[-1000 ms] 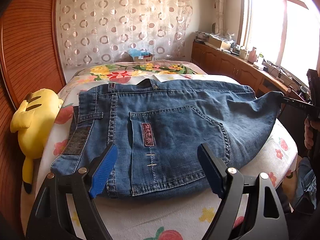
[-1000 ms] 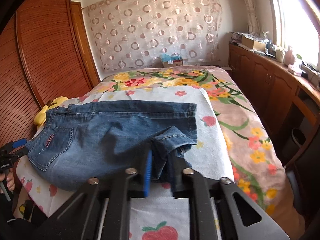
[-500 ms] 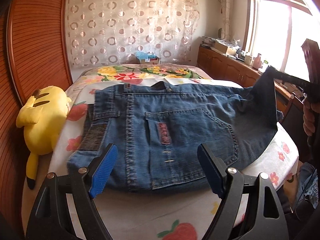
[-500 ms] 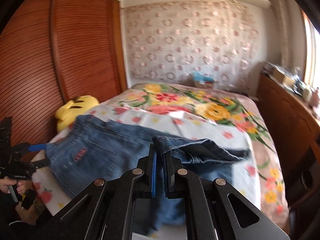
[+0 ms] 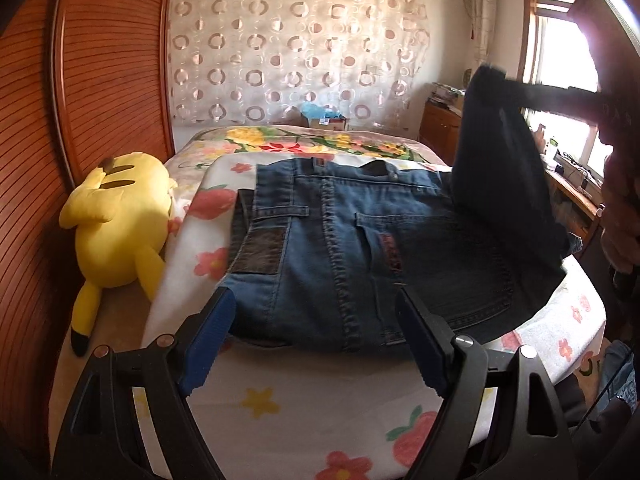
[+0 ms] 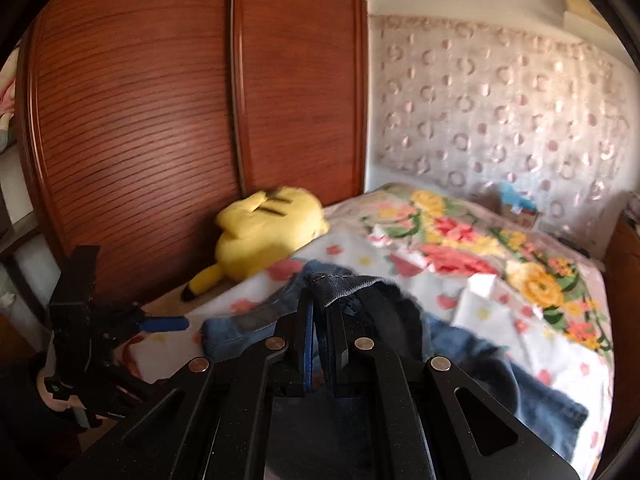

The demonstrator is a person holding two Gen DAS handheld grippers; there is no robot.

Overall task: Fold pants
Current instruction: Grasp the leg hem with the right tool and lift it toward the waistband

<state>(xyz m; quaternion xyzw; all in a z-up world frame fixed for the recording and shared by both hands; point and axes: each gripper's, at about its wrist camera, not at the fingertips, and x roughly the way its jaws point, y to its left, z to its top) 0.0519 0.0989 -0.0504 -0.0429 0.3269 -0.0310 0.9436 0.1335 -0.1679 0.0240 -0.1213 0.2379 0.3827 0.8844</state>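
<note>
**Carrying the hem across: fold under way**

Lifting since a second ago: the right tongs (image 6: 320,312), clamped on the hem of the jeans (image 5: 340,240), have swung the leg up from the bed (image 5: 280,420) toward frame left. Left tongs (image 5: 316,340) gape wide, empty, lower centre, near the waistband end. Judgement: hem heads for the waistband; halving fold not yet laid.

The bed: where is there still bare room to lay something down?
The near strip of towel between the jeans and the left hand-held gripper is bare, and so is the flowered blanket beyond the waistband. The left edge is crowded by the plush.
</note>
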